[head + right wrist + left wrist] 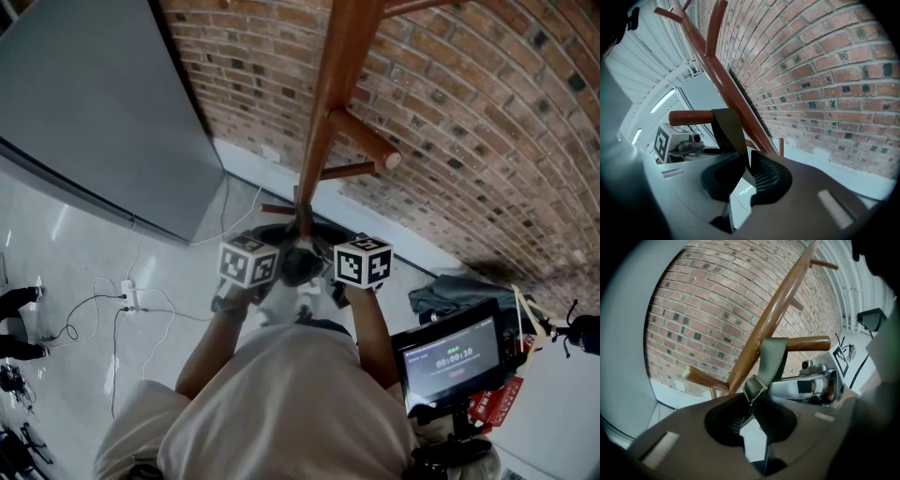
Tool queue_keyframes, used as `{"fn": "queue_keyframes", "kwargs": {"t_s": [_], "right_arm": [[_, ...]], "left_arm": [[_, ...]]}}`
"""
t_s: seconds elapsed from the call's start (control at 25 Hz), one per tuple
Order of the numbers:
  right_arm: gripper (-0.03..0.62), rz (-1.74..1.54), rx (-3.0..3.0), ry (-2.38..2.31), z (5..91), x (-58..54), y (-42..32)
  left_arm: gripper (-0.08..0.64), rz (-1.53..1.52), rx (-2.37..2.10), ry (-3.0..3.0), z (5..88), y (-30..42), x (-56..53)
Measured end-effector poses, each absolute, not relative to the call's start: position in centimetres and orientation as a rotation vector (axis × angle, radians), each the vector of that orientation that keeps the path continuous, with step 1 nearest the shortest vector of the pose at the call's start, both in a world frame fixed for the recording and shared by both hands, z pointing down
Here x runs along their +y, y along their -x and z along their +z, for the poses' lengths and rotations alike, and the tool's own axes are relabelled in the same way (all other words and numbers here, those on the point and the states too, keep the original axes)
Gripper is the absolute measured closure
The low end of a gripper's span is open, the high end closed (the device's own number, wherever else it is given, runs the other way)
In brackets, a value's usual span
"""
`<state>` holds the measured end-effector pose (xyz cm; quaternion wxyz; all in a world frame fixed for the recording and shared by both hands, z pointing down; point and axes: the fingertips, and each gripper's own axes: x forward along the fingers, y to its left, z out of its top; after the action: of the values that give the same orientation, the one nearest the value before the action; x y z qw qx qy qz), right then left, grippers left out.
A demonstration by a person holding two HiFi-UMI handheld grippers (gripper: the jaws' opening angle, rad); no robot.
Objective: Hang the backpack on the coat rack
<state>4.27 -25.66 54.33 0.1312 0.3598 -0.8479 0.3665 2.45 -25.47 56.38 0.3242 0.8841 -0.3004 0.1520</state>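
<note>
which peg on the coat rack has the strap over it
The middle peg, partway up the pole: the green strap is draped over it. The higher peg and the low peg on the pole's other side are bare.

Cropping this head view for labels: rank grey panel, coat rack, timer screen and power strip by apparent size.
1. grey panel
2. coat rack and timer screen: too alike in area to rank
3. power strip, smallest
</note>
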Motion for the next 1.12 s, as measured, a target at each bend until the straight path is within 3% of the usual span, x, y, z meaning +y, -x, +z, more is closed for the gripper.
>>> {"fn": "queue_keyframes", "kwargs": {"t_s": [0.4, 0.8, 1.12], "right_arm": [[0.538, 1.082, -2.484, -1.052, 53.9, -26.0, -3.8], [0.499, 1.092, -2.533, -1.082, 52.8, -25.9, -4.4], [0.495, 1.063, -2.534, -1.143, 51.6, -25.1, -5.4]], "left_arm": [[0.503, 0.389, -0.79, -2.312, 56.7, -2.7, -25.6], [0.43, 0.407, -0.8, -2.372, 56.2, -2.6, -25.6], [0.436, 0.454, -0.855, -2.425, 55.9, -1.2, -25.0]]}}
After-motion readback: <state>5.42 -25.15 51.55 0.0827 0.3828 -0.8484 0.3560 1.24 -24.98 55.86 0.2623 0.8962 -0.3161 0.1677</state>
